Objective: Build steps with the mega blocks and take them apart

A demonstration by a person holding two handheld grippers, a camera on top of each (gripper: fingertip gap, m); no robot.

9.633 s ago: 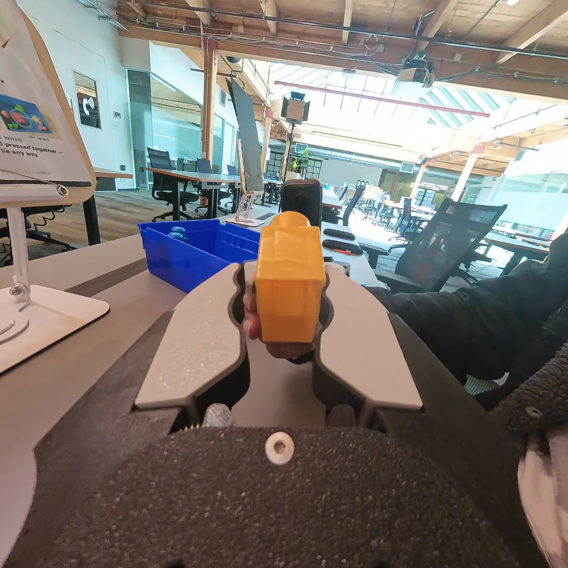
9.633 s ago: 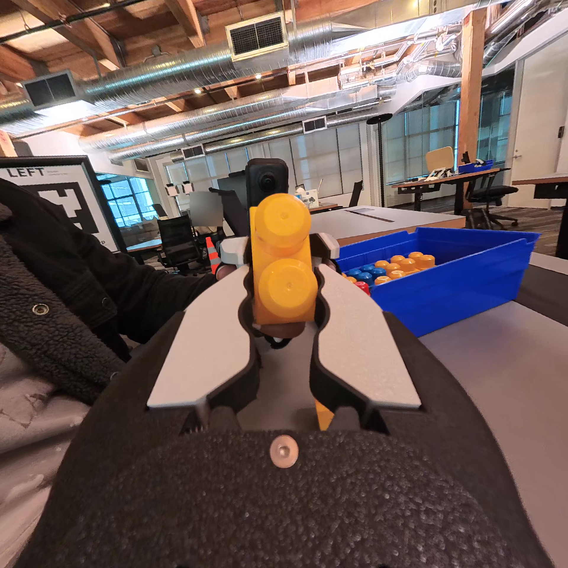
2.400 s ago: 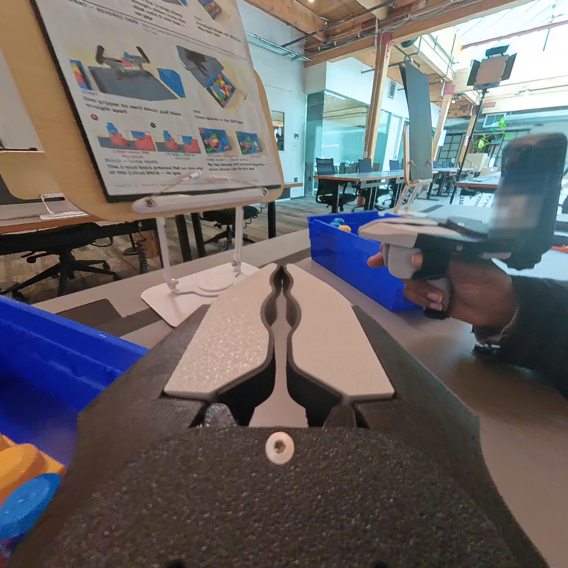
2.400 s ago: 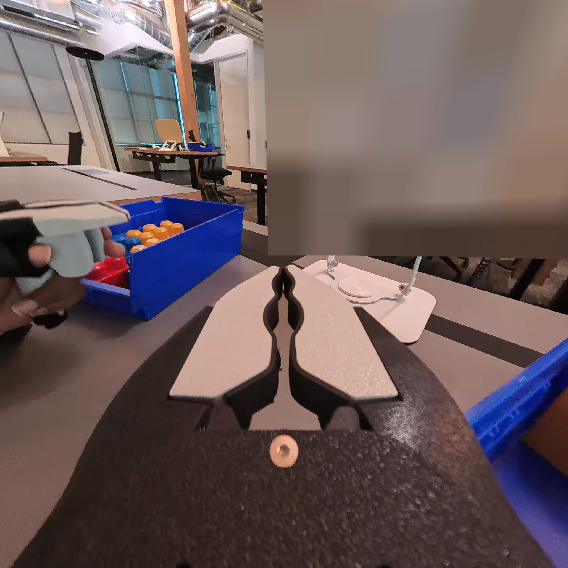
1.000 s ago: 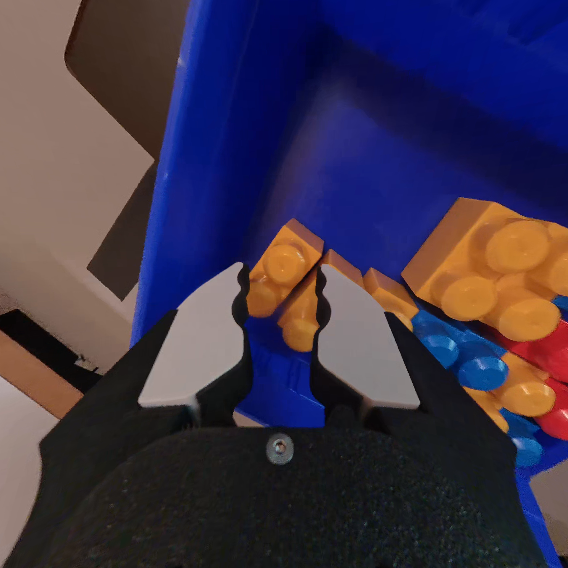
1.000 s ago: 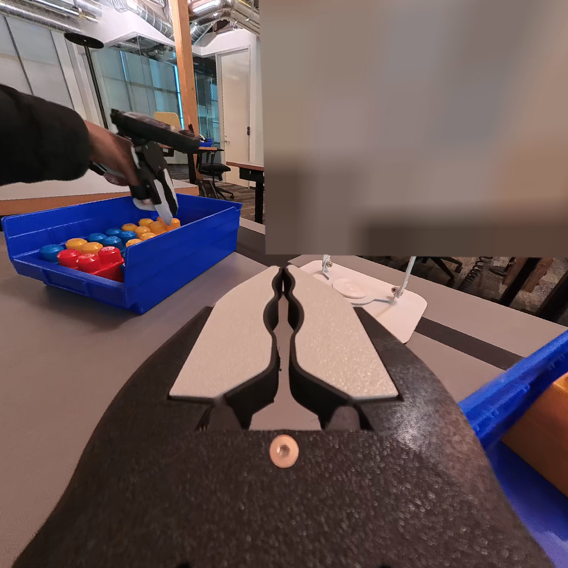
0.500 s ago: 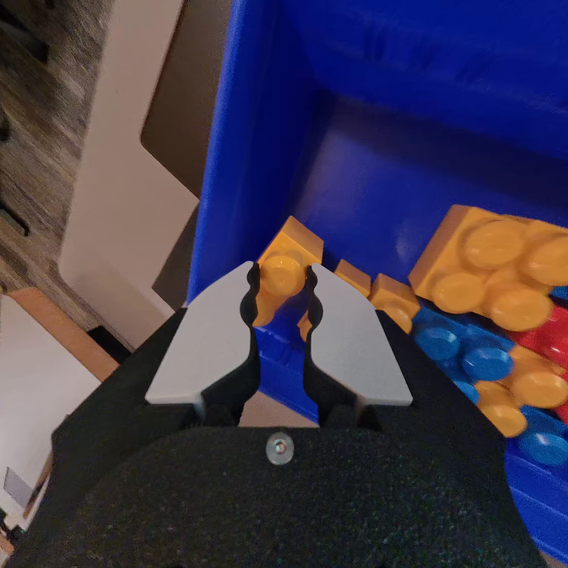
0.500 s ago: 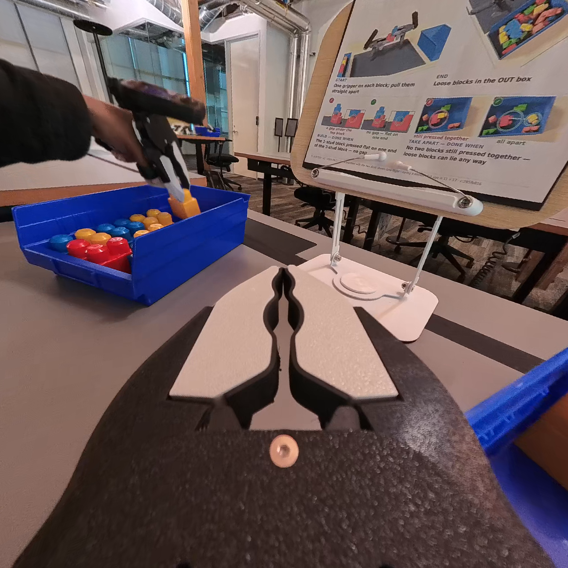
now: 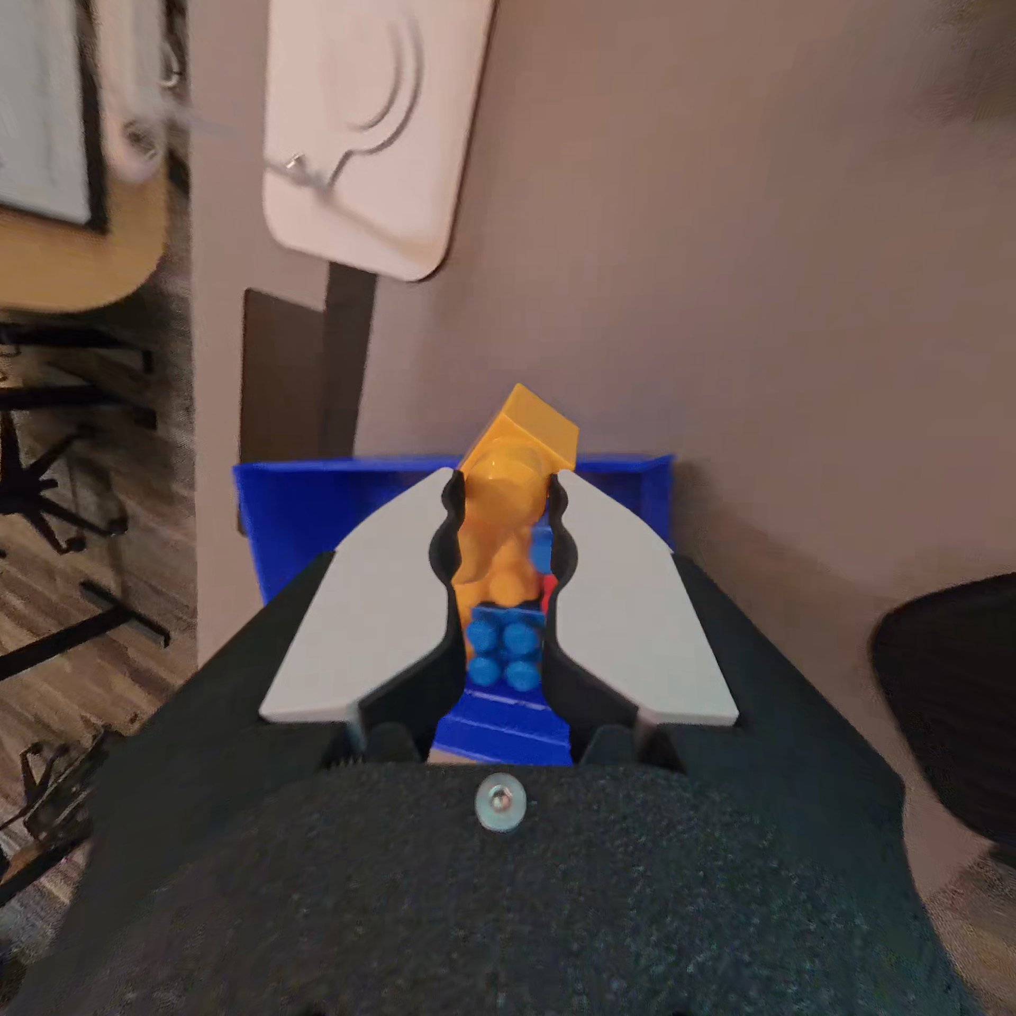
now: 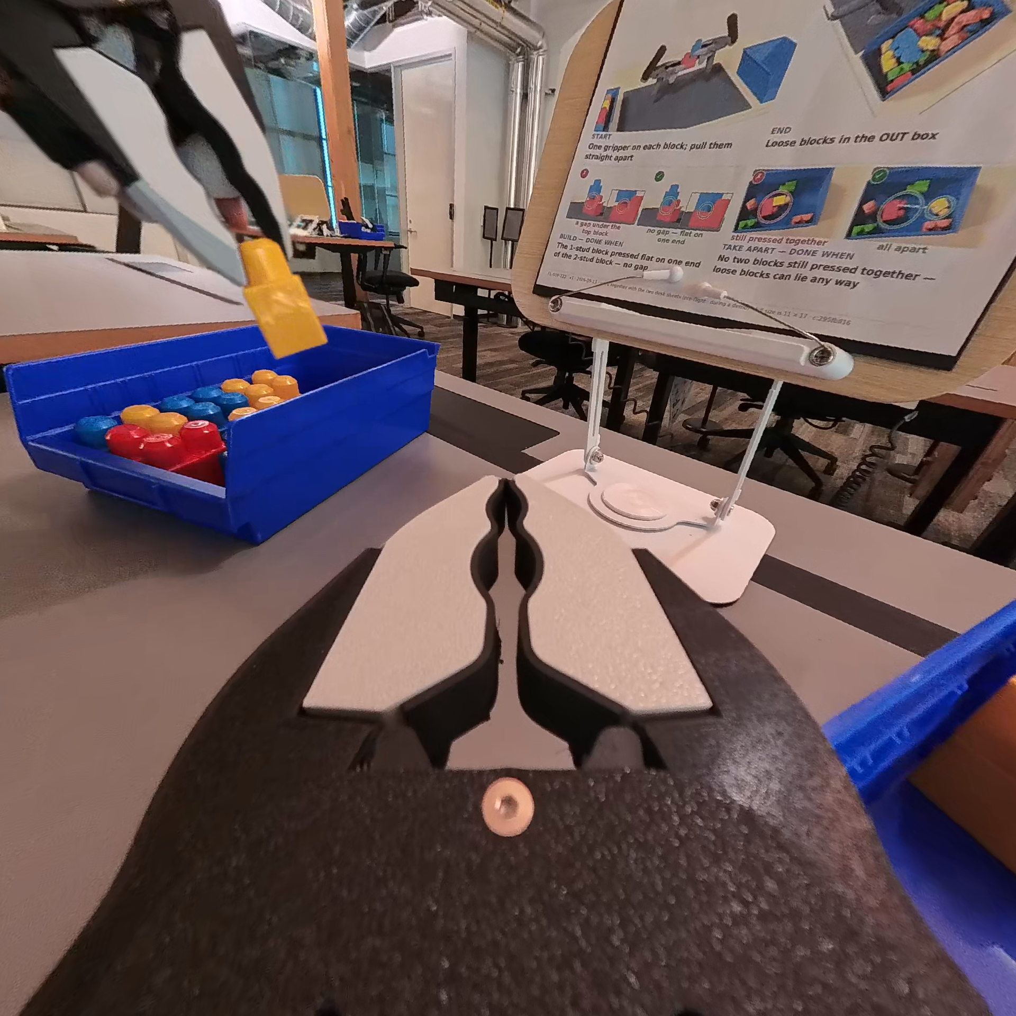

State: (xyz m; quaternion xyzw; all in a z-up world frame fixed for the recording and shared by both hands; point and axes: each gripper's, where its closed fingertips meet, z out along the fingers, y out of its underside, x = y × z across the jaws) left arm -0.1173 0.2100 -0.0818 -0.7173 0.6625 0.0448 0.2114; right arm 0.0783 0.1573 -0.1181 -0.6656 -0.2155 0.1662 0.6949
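Left tool pinches a single-stud yellow block by its stud, held in the air above the far end of a blue bin; seen from the right wrist view the block hangs tilted, clear of the bin's rim. Right tool hovers low over the desk, its jaws nearly closed on nothing, a thin gap between them.

The bin rests on the grey desk and carries loose yellow, blue and red blocks packed toward its near end. A second blue bin shows at the right edge, beside the right tool. A dark strip crosses the desk surface. On it, between the two bins, stands a white stand bearing a printed instruction board on a wooden backing.

Beyond the desk: an open office with wood-look flooring, further desks, black office chairs, a timber post and glazed partitions.
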